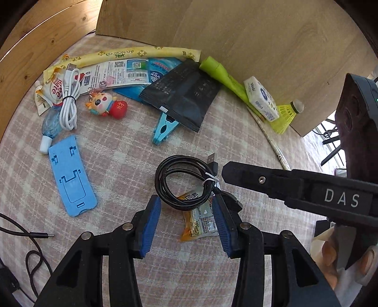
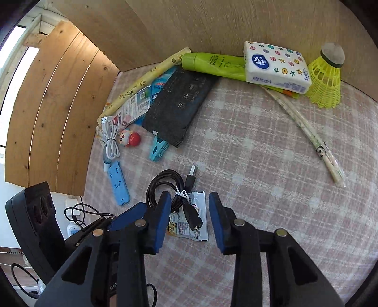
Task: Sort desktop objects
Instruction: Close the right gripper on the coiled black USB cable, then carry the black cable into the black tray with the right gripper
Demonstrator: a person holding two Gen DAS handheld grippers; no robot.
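The bench (image 1: pixel 122 146), covered in a pink-and-white checked woven cloth, was bounded at the back by plain wooden boards (image 2: pixel 212 21). Against those boards lay the largest items: a long yellow tea sachet (image 1: pixel 132 54), a flat matte black pouch (image 1: pixel 182 94) overlapping a blue printed packet (image 1: pixel 163 68), and a green tube (image 2: pixel 212 65) partly beneath a soft tissue pack (image 2: pixel 276 67) patterned with stars. A yellow mesh shuttlecock (image 2: pixel 327 78) stood just beside the tissue pack, and a slim wrapped pair of chopsticks (image 2: pixel 307 132) ran diagonally from beneath it.

On the left sat a flat blue plastic phone stand (image 1: pixel 70 179), a bundled white cable (image 1: pixel 69 104), a small cartoon keychain figure (image 1: pixel 107 105), and a light blue clothes peg (image 1: pixel 164 128) partly tucked under the black pouch.

Your left gripper (image 1: pixel 186 212) held its blue ribbed fingers (image 1: pixel 151 226) wide apart over a coiled black USB cable (image 1: pixel 182 181), bound by a white twist tie, which rested on a crinkled snack sachet (image 1: pixel 200 222). The right finger appeared close against the cable's plug; contact could not be confirmed. Your right gripper (image 2: pixel 189 219) hovered with fingers (image 2: pixel 216 219) likewise spread, straddling the same plug and sachet from the other side. Nothing was gripped by either.
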